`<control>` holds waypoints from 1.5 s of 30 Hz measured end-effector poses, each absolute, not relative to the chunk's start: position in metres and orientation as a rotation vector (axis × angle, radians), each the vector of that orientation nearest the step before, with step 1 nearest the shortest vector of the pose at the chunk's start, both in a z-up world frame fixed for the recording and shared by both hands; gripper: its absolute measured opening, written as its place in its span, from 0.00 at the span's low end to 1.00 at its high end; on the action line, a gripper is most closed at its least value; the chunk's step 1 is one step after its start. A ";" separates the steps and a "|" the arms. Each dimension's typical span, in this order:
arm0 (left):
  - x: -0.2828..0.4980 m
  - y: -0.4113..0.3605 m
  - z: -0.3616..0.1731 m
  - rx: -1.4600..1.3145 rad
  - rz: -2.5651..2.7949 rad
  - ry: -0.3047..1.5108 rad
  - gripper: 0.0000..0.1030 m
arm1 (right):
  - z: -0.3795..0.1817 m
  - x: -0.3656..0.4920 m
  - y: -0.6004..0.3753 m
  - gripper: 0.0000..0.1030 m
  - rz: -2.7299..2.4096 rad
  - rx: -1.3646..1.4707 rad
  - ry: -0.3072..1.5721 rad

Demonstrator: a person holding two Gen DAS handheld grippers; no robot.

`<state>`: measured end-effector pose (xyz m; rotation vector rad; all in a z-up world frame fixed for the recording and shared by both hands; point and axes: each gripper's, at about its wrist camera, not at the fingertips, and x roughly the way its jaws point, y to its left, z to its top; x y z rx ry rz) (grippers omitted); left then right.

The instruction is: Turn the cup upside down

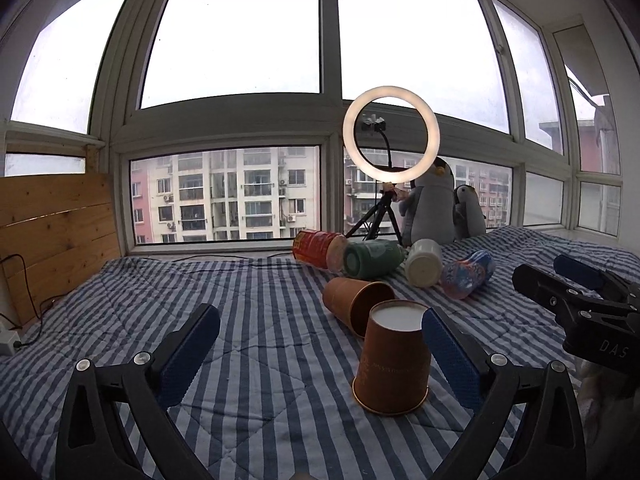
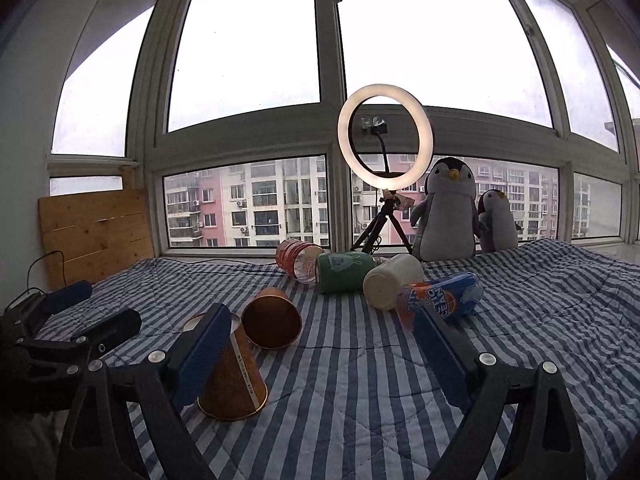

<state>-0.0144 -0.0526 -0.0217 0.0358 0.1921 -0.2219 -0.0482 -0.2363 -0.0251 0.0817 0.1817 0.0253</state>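
While our left gripper (image 1: pixel 320 344) and right gripper (image 2: pixel 320 344) both sit released, the brown cup (image 1: pixel 391 358) stands upside down on the striped blanket (image 1: pixel 260 320); another brown cup (image 1: pixel 356 304) lies empty behind it.

Brown cup (image 1: pixel 392 364), blue-and-white striped quilt (image 1: pixel 260 320) — green cup (image 1: pixel 374 258), grey penguins (image 2: pixel 448 216)

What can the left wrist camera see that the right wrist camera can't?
Only the left wrist view shows the white bottom of the upside-down brown cup and the right gripper. Only the right wrist view shows the lettering on the blue cup and the left gripper. Both show the brown cup lying on its side, the ring light, the penguin toys and the striped blanket.
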 end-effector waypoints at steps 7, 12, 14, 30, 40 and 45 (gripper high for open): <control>-0.017 -0.048 -0.021 0.019 -0.211 0.188 1.00 | -0.024 -0.052 -0.240 0.91 0.028 0.106 0.162; -0.016 -0.047 -0.021 0.012 -0.205 0.192 1.00 | -0.024 -0.050 -0.234 0.94 0.034 0.079 0.175; -0.017 -0.046 -0.020 0.008 -0.202 0.190 1.00 | -0.025 -0.049 -0.234 0.94 0.035 0.079 0.177; -0.017 -0.048 -0.020 0.013 -0.193 0.191 1.00 | -0.025 -0.047 -0.234 0.96 0.038 0.084 0.188; -0.017 -0.048 -0.020 0.013 -0.193 0.189 1.00 | -0.025 -0.048 -0.235 0.96 0.036 0.088 0.187; -0.018 -0.049 -0.019 0.016 -0.194 0.188 1.00 | -0.025 -0.048 -0.236 0.96 0.036 0.087 0.187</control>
